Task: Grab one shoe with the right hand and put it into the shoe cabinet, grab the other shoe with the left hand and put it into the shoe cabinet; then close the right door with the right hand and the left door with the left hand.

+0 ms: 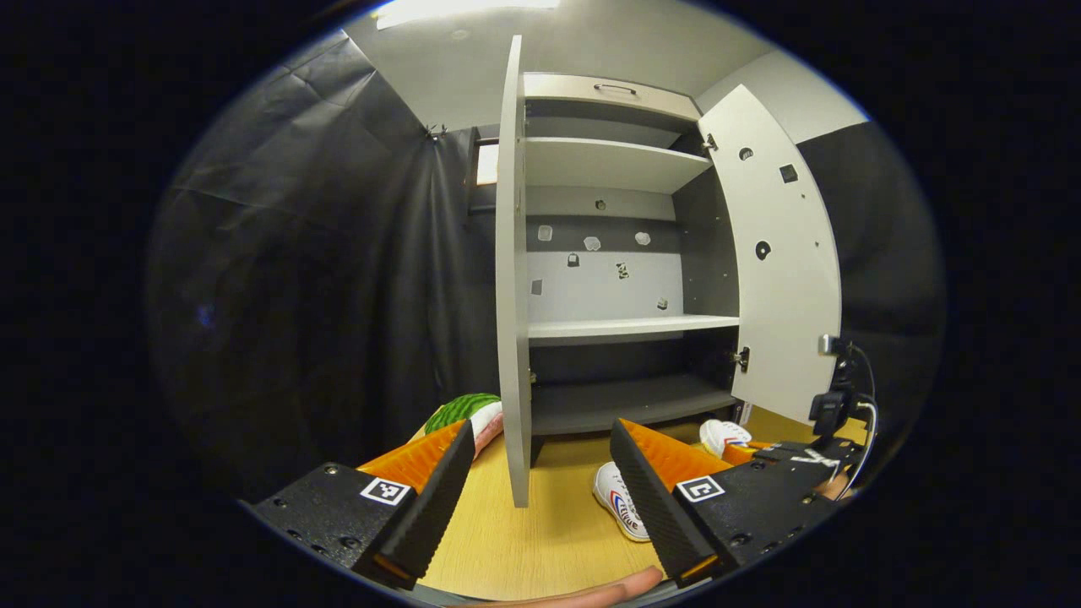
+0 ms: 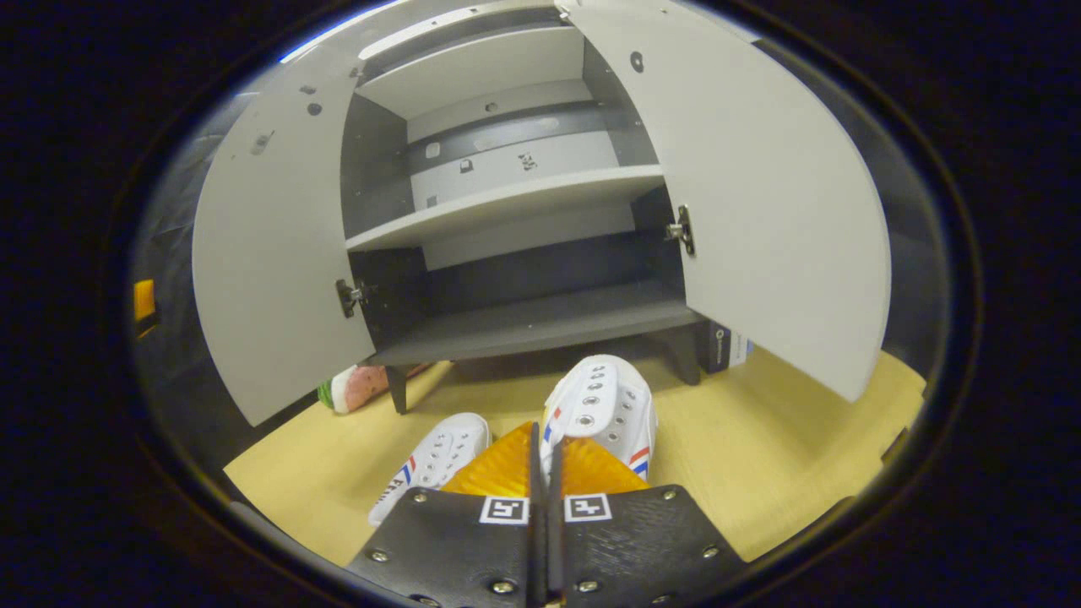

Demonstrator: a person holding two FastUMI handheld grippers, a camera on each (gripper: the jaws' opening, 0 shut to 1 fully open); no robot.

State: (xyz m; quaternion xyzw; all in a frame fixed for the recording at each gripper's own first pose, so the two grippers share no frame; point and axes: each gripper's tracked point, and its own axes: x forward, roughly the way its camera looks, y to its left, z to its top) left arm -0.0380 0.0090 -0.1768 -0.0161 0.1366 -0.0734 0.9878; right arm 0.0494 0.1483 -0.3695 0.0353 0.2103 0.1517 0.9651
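Right gripper (image 2: 540, 439) is clenched to a thin slit on the collar edge of one shoe (image 2: 604, 405), white canvas with metal eyelets and red-and-blue side stripes, held just before the open shoe cabinet (image 2: 524, 325). I see the second shoe (image 2: 435, 460) lying on the yellow surface (image 2: 760, 439) to its left. The left gripper (image 1: 540, 426) is released, jaws wide. Its view shows blue-and-red lettering on that second shoe's side, too small to read, while the right gripper view shows a printed box (image 2: 726, 346) by the cabinet foot.
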